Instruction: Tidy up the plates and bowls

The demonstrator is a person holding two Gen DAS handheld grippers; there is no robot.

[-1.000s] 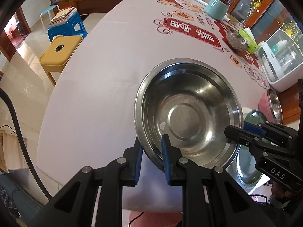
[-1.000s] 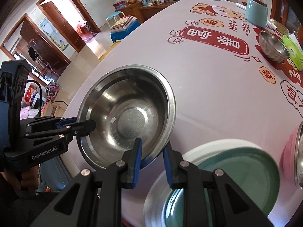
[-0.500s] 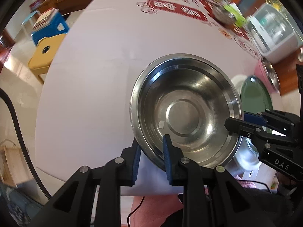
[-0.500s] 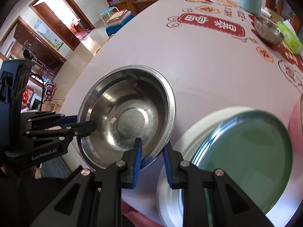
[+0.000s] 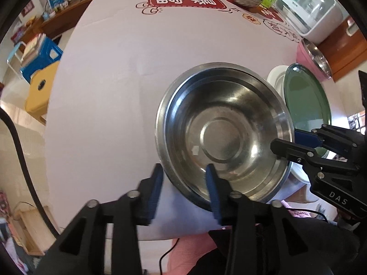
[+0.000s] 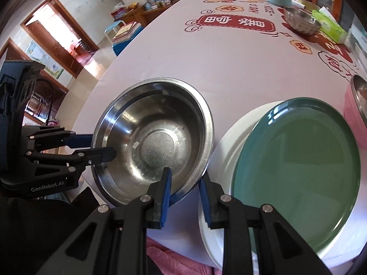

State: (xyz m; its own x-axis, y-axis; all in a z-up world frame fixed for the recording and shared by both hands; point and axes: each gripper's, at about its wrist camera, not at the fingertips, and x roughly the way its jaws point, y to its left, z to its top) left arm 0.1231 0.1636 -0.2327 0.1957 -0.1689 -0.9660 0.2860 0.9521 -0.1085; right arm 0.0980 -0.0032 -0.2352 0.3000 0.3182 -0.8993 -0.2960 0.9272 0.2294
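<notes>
Large round stainless-steel bowl (image 5: 223, 135), a second rim visible just inside the outer one, so probably two nested; sits on white tablecloth (image 5: 110, 96) directly ahead of both grippers. Judged: thin rigid steel, light, polished and slippery; rim is the only practical hold, one finger inside the wall, one outside.

Left gripper (image 5: 183, 190): fingers apart, straddling the near rim, not visibly pinching. Right gripper (image 6: 184, 192): fingers apart, left finger inside the wall, the other outside, gap showing.

Right of the right gripper: round dark-green plate (image 6: 298, 176) resting on round white plate (image 6: 229, 142), just beside the bowl. Beyond them, pink-walled steel-lined bowl (image 6: 357, 105). Far ahead, small steel bowl (image 6: 300, 20)
</notes>
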